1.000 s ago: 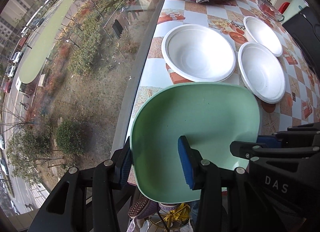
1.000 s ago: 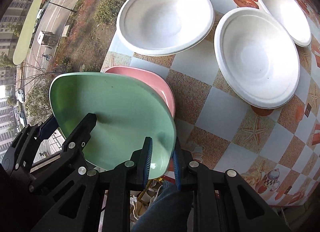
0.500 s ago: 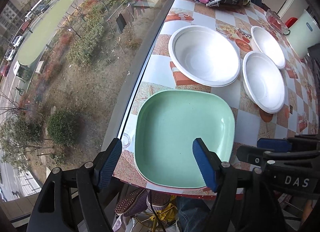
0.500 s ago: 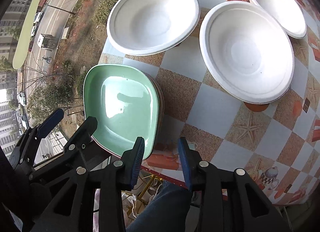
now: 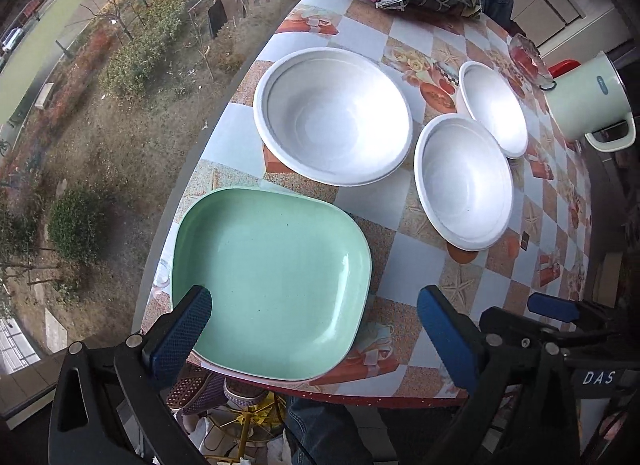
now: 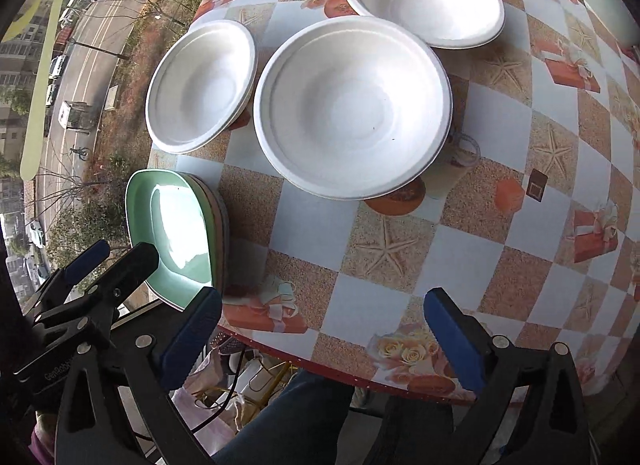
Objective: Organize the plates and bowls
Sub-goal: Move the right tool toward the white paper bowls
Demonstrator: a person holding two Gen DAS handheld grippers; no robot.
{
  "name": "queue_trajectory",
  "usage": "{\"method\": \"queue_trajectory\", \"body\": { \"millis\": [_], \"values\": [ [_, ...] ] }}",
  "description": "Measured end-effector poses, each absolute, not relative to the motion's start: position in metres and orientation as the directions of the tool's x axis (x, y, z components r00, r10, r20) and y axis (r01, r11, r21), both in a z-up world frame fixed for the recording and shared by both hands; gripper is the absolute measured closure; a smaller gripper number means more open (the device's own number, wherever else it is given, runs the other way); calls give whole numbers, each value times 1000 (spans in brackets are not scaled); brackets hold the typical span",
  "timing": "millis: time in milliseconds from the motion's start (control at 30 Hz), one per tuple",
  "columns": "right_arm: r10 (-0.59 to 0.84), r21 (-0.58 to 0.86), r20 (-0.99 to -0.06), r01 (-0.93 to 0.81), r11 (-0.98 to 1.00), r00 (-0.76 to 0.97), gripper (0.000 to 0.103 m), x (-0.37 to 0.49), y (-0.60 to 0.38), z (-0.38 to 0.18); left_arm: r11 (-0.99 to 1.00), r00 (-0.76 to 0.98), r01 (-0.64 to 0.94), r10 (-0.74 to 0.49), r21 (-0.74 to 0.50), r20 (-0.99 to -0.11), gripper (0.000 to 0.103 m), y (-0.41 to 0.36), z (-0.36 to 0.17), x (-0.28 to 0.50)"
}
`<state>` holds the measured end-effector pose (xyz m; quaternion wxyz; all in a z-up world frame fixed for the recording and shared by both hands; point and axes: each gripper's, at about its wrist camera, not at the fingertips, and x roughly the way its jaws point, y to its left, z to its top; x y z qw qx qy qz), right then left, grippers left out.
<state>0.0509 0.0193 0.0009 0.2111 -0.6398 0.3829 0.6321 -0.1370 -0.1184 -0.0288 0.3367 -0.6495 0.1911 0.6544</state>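
Both grippers, left and right, hover fingers apart, near the green plate.

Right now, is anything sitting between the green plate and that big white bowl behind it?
No. In the left wrist view only bare patterned tablecloth separates the green plate from the big white bowl.

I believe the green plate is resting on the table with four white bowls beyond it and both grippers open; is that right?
Not quite: there are three white bowls, not four, as the left wrist view shows. The green plate does rest on the table, and the left gripper and right gripper are open.
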Motion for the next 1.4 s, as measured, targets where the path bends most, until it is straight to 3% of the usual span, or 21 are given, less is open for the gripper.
{"method": "queue_trajectory", "body": {
  "millis": [400,500,700,1267,1300,1367,1400],
  "values": [
    [-186,175,-978,-868,-464,-98,1,90,83,-10,-516,-90,-857,143,3,-986,0,-42,-12,-107],
    [-181,174,-978,-874,-454,-101,1,88,90,-17,-526,-70,-850,135,-12,-988,0,-31,-15,-103],
    [-144,147,-986,-869,-473,-88,1,80,105,-21,-657,87,-738,134,-154,-987,2,-21,-36,-103],
    [-168,174,-981,-825,-537,-97,2,24,132,-51,-726,114,-677,57,-120,-992,5,8,-77,-98],
    [-171,174,-981,-824,-539,-95,4,22,132,-54,-725,112,-679,55,-117,-992,5,10,-79,-97],
    [-190,184,-977,-820,-542,-93,25,18,132,-61,-722,106,-683,48,-108,-993,5,13,-83,-96],
    [-203,191,-975,-820,-540,-93,29,16,132,-64,-722,105,-685,41,-102,-994,5,15,-85,-96]
  ]
}}
